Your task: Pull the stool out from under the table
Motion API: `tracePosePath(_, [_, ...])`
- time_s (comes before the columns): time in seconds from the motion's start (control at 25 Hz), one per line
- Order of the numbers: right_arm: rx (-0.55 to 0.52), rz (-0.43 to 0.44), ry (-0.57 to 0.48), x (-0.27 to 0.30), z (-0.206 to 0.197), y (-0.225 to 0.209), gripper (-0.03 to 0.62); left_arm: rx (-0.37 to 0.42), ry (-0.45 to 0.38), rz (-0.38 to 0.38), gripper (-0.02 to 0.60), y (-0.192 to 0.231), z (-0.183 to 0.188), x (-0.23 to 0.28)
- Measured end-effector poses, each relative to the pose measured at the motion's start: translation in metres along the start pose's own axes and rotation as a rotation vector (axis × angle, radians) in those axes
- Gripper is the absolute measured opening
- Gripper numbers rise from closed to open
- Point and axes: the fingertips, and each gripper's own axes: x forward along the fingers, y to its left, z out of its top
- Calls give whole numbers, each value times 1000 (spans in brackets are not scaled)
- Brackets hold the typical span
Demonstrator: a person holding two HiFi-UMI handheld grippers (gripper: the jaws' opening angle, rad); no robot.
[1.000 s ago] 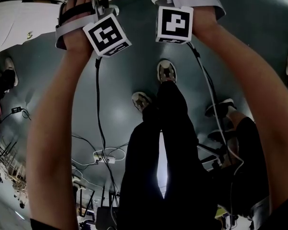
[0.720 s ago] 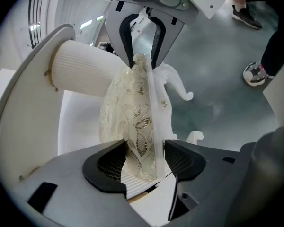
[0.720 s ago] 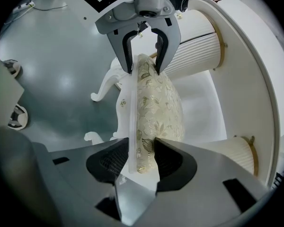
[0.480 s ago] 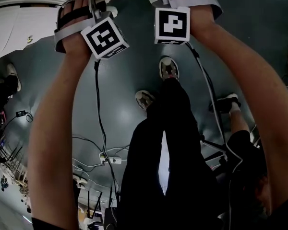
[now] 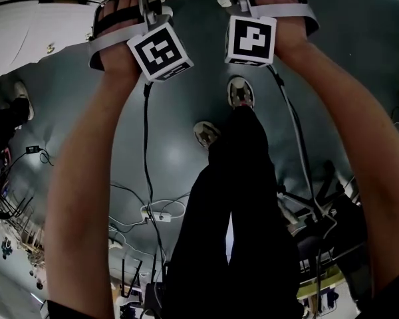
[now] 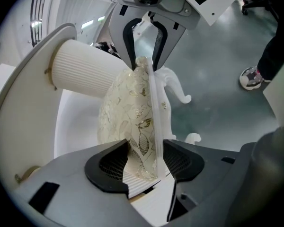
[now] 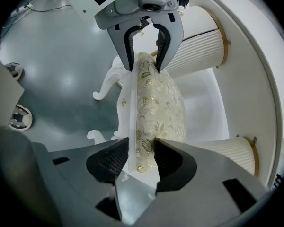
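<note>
The step in hand looks like the grasp itself, w/ the pull not yet begun. The left gripper (image 6: 146, 148) has just been closing its jaws, and they now pinch the seat edge of the stool (image 6: 132, 93): one pad on the gold-leaf cushion (image 6: 128, 126), the other on the white frame rail (image 6: 155, 108). The right gripper (image 7: 142, 148) is clamped on the same edge (rail on its left pad, cushion on its right). Each gripper shows straight beyond the other's jaws, biting the far end of that seat edge.

Most of the stool lies beyond the jaws, tucked under the table (image 6: 23, 93). A fluted leg (image 6: 85, 74) of the table sits beyond and to the left of the left jaws, and fluted legs also show to the right of the right jaws. The stool's curled legs (image 6: 180, 91) stick out on the open side, over the grey floor (image 7: 61, 56).

Next move, by the look of it: both hands draw back together, evenly, so the seat comes straight out btw the table legs w/o twisting or catching. The cushion is soft and the rail thin, so the grip prob. needs to stay firm or the pads may slide off.
</note>
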Motion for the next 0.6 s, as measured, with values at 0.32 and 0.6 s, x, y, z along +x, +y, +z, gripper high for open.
tracePosePath(0.32, [46,4,-21,-26,17,13,167,-6,-17,11,238,-18,-6,-25])
tracePosePath(0.6, [21,14,8,-42,20,29,167,-62,-50,-13,236,-36,-1,-45])
